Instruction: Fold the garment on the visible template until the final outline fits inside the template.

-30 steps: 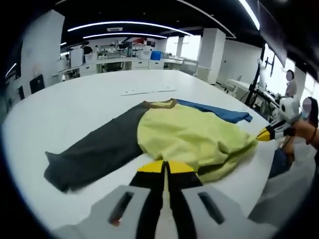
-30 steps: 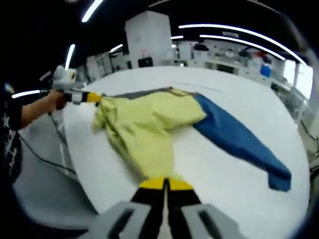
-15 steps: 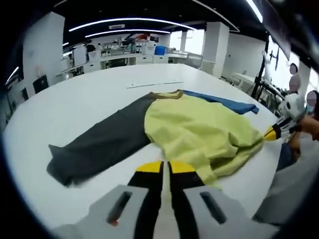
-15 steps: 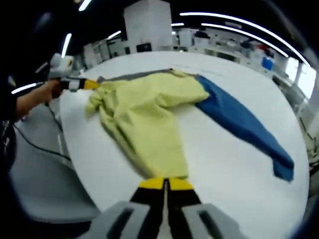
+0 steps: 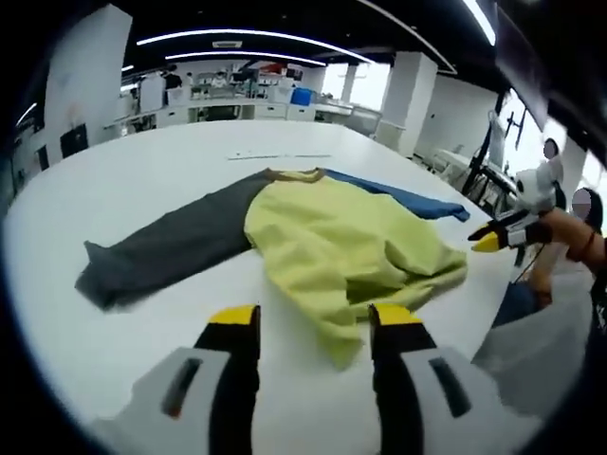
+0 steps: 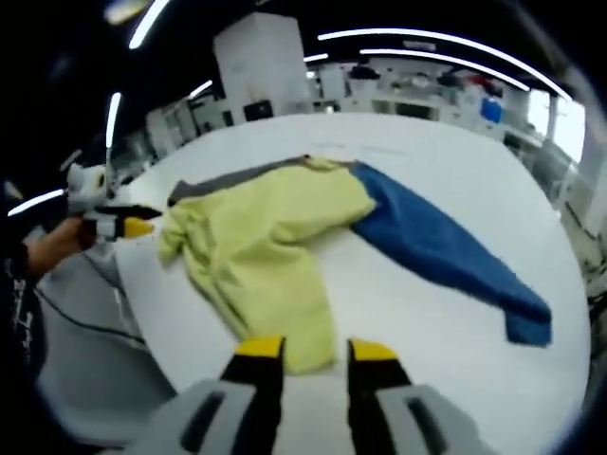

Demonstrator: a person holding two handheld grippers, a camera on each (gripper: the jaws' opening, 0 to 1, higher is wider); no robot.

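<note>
Left gripper view shows the left gripper [image 5: 313, 327] at the bottom of the frame with its two yellow tips spread apart. Nothing is pinched between them. The bottom corner of the garment [image 5: 332, 251] lies just past the tips, in the gap between them.

The garment is in the middle of the frame, on the white table [image 5: 142, 199]. Its yellow body is bunched and wrinkled. The gray sleeve [image 5: 156, 256] stretches out flat to the left. The blue sleeve [image 5: 408, 199] runs off to the right. The right gripper [image 5: 488, 239] shows at the right edge, held in a hand just off the cloth.

Right gripper view shows the right gripper [image 6: 318, 351] at the bottom, tips also spread and holding nothing. The yellow hem lies just in front of them. The blue sleeve [image 6: 446, 251] reaches to the lower right. The left gripper [image 6: 133, 227] is at the left edge, near the crumpled side of the garment.

I think the job has hardly begun. Both sleeves are unfolded and the body is messy. I cannot make out any template outline under the cloth. All the folds are left to do.
</note>
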